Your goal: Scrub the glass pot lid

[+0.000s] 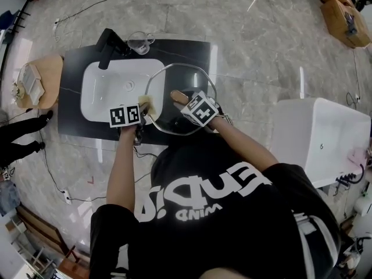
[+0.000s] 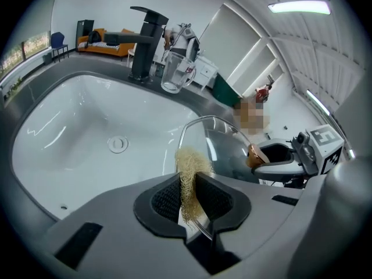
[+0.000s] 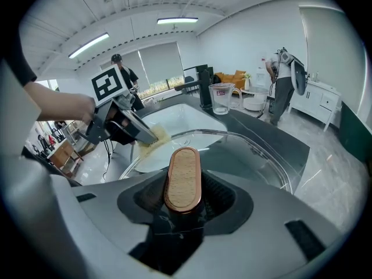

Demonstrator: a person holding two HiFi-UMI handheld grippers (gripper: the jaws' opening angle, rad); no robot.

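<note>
My right gripper (image 1: pixel 185 102) is shut on the wooden handle (image 3: pixel 182 179) of the glass pot lid (image 1: pixel 185 77) and holds the lid tilted up over the dark counter, just right of the sink. My left gripper (image 1: pixel 143 108) is shut on a pale yellow fibrous scrubber (image 2: pixel 189 168), which rests against the lid's left rim (image 2: pixel 200 121). From the right gripper view the scrubber (image 3: pixel 152 139) touches the glass (image 3: pixel 250 156) at the far left, with the left gripper (image 3: pixel 145 135) behind it. In the left gripper view the right gripper (image 2: pixel 278 163) shows past the lid, its jaws on the handle (image 2: pixel 256 154).
A white sink basin (image 1: pixel 104 89) sits in a dark counter (image 1: pixel 189 50), with a black faucet (image 1: pixel 107 46) and a glass jug (image 1: pixel 139 41) at the back. A white cabinet (image 1: pixel 317 135) stands to the right, a wooden stool (image 1: pixel 49 68) to the left.
</note>
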